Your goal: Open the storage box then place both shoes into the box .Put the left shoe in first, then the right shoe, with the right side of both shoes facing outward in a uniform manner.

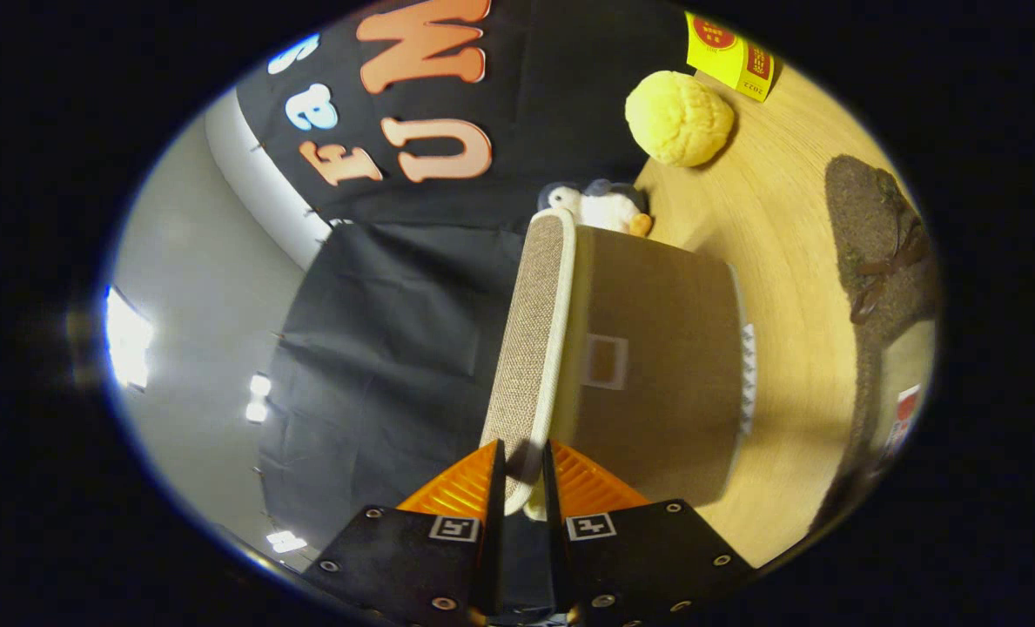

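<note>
Gripper [523,475] pinches the storage box's lid [530,348] edge, lid stretching straight ahead.

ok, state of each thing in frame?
storage box: on wooden floor, lid not fully off
lid: edge between the jaws
gripper: shut on lid
shoe: on floor beyond box, not yet in
plush penguin: behind box
yellow ball: resting on floor

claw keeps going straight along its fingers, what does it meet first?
The claw already has the storage box lid edge between its fingers, apparently pinched. Pushing on just runs further along the lid; beyond it sits a plush penguin, depth unclear.
</note>
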A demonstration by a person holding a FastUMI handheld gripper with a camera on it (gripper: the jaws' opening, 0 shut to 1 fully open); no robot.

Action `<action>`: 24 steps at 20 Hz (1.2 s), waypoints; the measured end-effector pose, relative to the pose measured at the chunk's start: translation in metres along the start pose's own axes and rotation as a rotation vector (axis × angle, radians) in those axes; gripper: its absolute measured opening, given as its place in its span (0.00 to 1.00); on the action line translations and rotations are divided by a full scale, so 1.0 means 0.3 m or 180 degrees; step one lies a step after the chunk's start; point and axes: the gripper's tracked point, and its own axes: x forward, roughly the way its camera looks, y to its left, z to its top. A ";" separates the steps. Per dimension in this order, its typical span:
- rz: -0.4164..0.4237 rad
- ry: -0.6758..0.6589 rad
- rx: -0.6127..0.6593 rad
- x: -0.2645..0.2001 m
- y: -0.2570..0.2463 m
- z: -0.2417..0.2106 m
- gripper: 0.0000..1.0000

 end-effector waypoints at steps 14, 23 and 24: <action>-0.0069 0.0248 -0.0290 0.192 0.267 -0.011 0.06; -0.0158 0.0568 -0.0712 0.475 0.437 -0.173 0.07; -0.0153 0.0628 -0.0728 0.511 0.447 -0.205 0.07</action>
